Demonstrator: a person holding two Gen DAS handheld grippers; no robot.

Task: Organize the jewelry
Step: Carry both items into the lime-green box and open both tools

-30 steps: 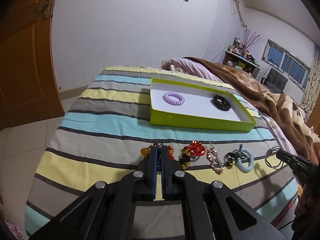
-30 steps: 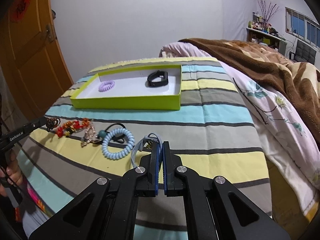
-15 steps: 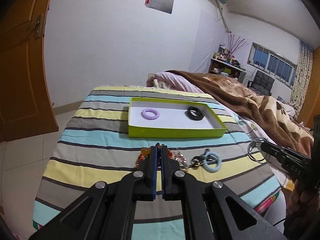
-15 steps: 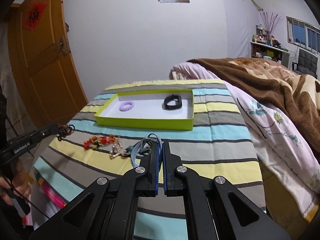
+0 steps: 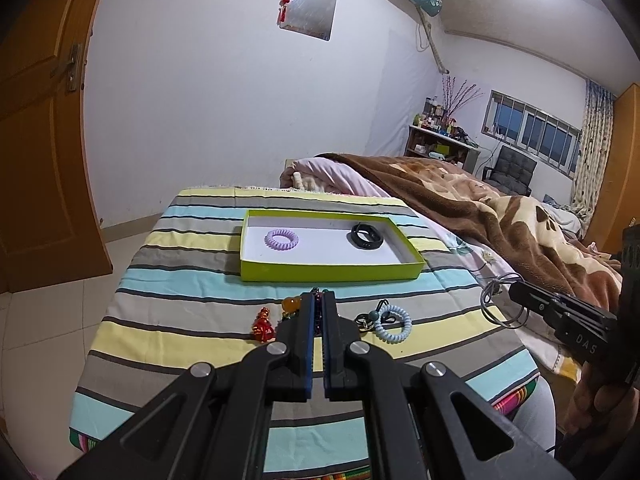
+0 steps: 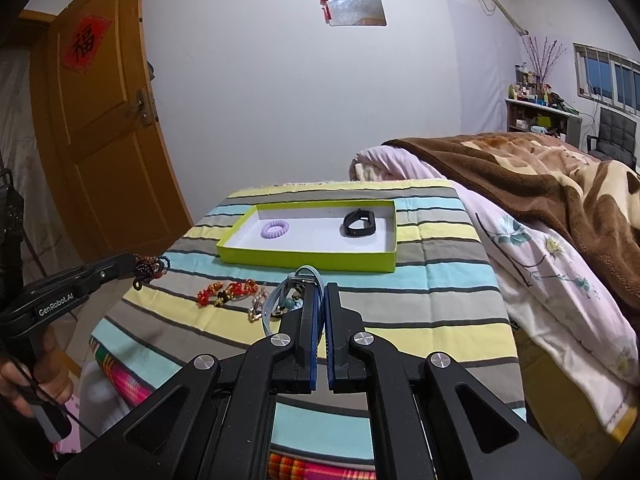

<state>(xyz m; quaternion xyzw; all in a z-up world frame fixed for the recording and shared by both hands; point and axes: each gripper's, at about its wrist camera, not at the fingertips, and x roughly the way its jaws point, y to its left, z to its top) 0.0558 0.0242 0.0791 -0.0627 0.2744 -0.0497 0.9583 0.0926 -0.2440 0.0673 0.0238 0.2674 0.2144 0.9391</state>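
Observation:
My left gripper is shut on a dark beaded bracelet with an orange bead, lifted off the striped bedspread. My right gripper is shut on thin bluish wire bangles, which hang as silvery rings in the left wrist view. Beyond both stands a lime-green tray holding a purple coil hair tie and a black band. A red knotted charm, a pale blue coil tie and red-gold beads lie on the spread.
A brown blanket and pink floral sheet cover the bed's right side. An orange wooden door stands to the left, over tiled floor. A cluttered shelf and black chair stand by the window.
Both grippers have risen and drawn back from the bedspread, each carrying its piece of jewelry up. The tray and the loose pieces now look smaller and farther away.

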